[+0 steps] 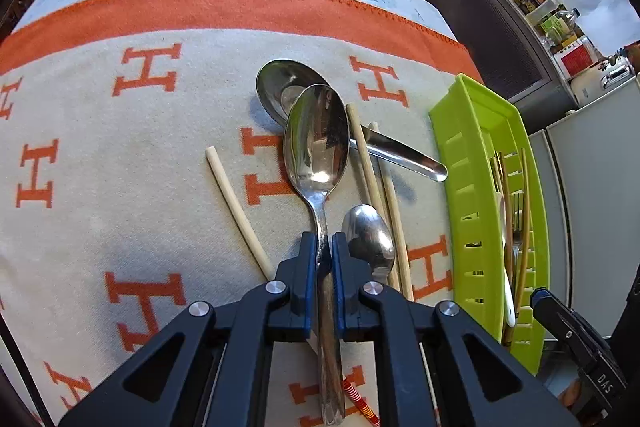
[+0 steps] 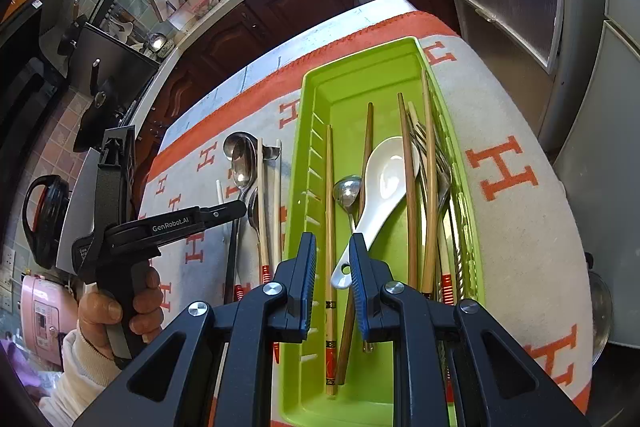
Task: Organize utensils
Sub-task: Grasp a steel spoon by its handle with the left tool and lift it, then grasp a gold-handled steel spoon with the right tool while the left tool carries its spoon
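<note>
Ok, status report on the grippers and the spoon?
Left gripper shut on spoon. Right gripper open, empty, over tray. Nothing blocking.

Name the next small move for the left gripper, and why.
Probably lift: the left gripper is shut on the large steel spoon, whose bowl overlaps another steel spoon on the cloth; the green plastic tray waits alongside.
</note>
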`<control>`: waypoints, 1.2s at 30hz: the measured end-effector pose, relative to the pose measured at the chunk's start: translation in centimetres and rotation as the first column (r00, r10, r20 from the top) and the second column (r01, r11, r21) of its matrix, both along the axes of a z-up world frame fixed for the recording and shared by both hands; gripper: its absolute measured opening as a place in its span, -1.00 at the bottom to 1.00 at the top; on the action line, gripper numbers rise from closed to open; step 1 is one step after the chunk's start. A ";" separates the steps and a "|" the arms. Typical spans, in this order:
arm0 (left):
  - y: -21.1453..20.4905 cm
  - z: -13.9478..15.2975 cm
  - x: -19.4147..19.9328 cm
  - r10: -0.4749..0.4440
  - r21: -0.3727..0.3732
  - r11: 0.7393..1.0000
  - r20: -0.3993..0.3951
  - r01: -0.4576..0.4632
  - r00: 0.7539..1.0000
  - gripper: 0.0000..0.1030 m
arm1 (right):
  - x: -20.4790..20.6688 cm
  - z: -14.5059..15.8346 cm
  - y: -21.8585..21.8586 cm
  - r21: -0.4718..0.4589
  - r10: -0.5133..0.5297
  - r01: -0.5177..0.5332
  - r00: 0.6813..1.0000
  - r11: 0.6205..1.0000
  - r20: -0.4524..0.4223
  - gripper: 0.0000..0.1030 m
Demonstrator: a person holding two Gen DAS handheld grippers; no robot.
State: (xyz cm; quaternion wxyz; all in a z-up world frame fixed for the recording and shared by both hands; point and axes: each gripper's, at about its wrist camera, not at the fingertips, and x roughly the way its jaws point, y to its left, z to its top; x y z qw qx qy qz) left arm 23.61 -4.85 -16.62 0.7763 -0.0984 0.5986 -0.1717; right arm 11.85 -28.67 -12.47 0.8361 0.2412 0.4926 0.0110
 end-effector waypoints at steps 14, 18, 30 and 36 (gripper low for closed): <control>3.1 1.9 -4.4 -0.031 0.061 0.998 0.074 0.026 0.997 -1.00 | -0.2 0.3 0.5 0.002 0.026 -0.026 0.999 1.000 0.025 -0.66; 5.7 2.4 -7.4 -0.031 0.117 0.993 0.089 0.021 0.996 -1.00 | -0.3 0.3 0.8 -0.001 0.039 -0.039 0.999 0.999 0.025 -0.67; 7.5 1.8 -10.6 -0.070 0.204 0.978 0.108 0.047 0.992 -0.99 | -0.3 0.7 3.2 -0.017 0.102 -0.102 0.994 0.995 0.027 -0.67; 7.0 1.5 -10.6 -0.073 0.201 0.978 0.109 0.050 0.991 -0.99 | -0.3 0.8 3.8 -0.027 0.118 -0.118 0.993 0.993 0.019 -0.67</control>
